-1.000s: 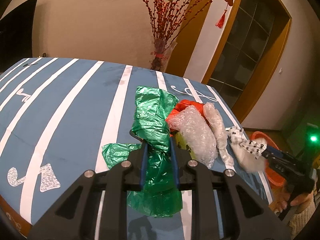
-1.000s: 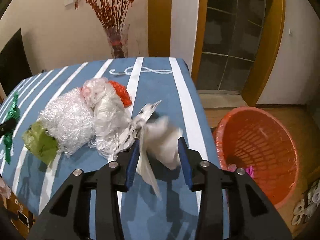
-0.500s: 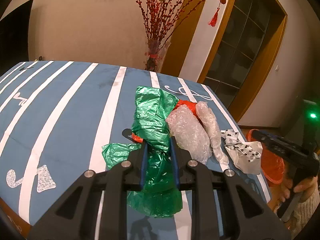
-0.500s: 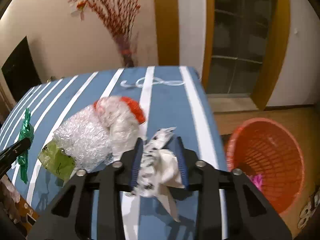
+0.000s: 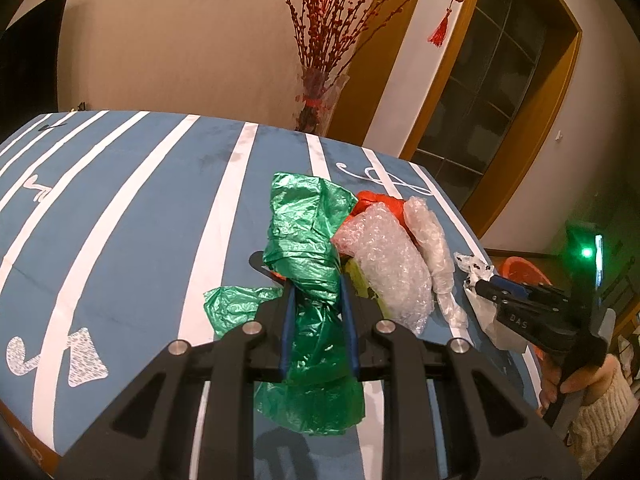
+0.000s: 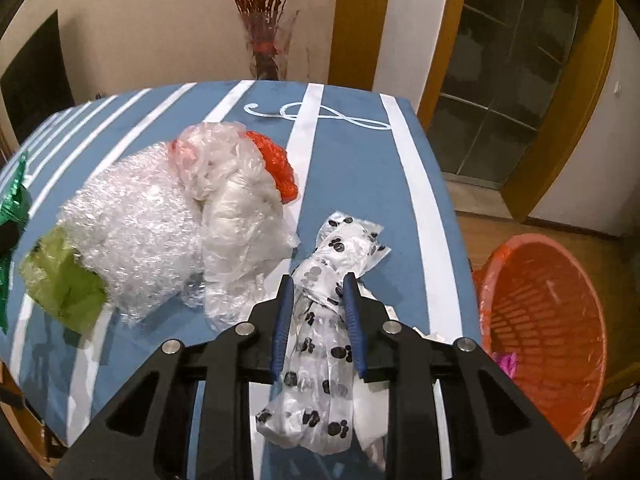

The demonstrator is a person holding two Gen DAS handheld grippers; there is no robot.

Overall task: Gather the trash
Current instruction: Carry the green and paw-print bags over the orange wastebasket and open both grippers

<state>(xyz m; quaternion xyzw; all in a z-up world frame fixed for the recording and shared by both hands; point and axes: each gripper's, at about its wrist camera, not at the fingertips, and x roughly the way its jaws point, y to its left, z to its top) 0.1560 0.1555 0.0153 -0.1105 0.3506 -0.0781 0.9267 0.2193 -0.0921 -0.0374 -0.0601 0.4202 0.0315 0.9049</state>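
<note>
Trash secured for disposal: left gripper (image 5: 316,280) jaws pinch the green plastic bag (image 5: 306,236); right gripper (image 6: 318,288), jaws just closing, clamps the paw-print bag (image 6: 336,264), presumably bound for the orange basket (image 6: 548,320).

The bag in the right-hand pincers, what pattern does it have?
Clear plastic bag with black paw prints, best seen from the right wrist.

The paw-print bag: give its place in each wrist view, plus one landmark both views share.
Left wrist view: the paw-print bag sits at the right, at the table's edge, nipped in the right claw.
Right wrist view: the bag is low and central, pinched between the claw's blue pads, which have just been closing on it.
Shared landmark: the orange basket beside the table.
</note>
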